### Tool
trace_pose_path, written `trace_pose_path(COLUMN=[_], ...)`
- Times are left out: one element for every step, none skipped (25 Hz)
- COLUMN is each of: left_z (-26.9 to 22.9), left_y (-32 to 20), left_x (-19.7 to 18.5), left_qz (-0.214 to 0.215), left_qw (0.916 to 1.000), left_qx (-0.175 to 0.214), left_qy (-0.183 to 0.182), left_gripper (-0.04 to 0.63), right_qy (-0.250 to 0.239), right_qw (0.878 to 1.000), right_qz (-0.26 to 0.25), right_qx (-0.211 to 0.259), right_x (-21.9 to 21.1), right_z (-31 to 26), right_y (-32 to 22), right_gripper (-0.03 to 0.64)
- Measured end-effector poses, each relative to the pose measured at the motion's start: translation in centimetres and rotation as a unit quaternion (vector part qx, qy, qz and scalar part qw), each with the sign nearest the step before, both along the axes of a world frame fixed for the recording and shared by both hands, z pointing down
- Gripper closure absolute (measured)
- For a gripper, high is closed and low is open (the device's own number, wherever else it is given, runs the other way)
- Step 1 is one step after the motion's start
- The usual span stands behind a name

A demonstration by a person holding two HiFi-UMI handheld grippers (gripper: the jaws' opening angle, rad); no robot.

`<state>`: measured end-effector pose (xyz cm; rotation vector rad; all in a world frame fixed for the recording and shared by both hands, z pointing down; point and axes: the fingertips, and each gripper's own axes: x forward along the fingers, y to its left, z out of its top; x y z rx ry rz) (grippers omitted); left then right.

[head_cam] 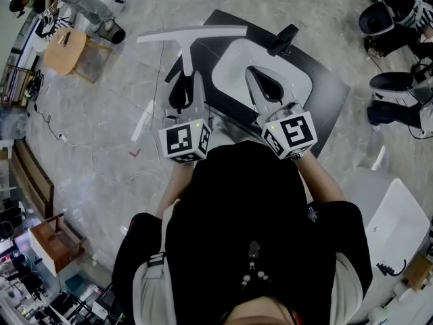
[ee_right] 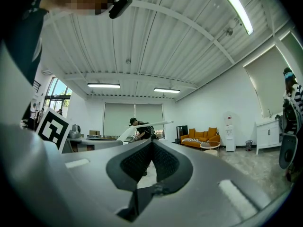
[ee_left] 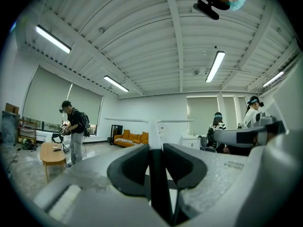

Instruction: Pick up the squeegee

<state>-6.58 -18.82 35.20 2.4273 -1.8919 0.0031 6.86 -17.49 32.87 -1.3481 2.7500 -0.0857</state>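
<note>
Head view looks down on a grey floor (head_cam: pixel 101 134) and a black mat (head_cam: pixel 325 90), above which the person holds both tools level. The squeegee (head_cam: pixel 193 35) sticks out ahead of the left gripper (head_cam: pixel 189 74), its white blade crosswise and its dark handle clamped between jaws that stand partly closed on it. The right gripper (head_cam: pixel 252 72) carries nothing, its pads meeting tip to tip. The pick-up looks done; the next move, I judge, calls for a steady hold so the handle does not twist.

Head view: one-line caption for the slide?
Left gripper clamps the white squeegee by its handle; right gripper shut and empty alongside.
</note>
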Motion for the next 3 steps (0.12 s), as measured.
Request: trace_pose_path(left_z=[0.0,0.0,0.0], left_y=[-0.05,-0.1,-0.16], left_x=[0.01,0.01,0.02], left_qz=[0.001,0.001,0.002], left_qw=[1.0,1.0,1.0], left_qx=[0.0,0.0,0.001], left_qy=[0.0,0.0,0.0], left_gripper=[0.489,0.489,0.489], right_qy=[0.0,0.001,0.001], right_qw=[1.0,1.0,1.0], right_qz=[0.0,0.0,-0.001], right_qx=[0.0,-0.001,-0.001], right_x=[-0.01,-0.01,-0.02], right_z=[0.06,0.14,0.21], right_y=[-0.03,-0.07,-0.11], right_gripper=[0.616,0.616,0.615])
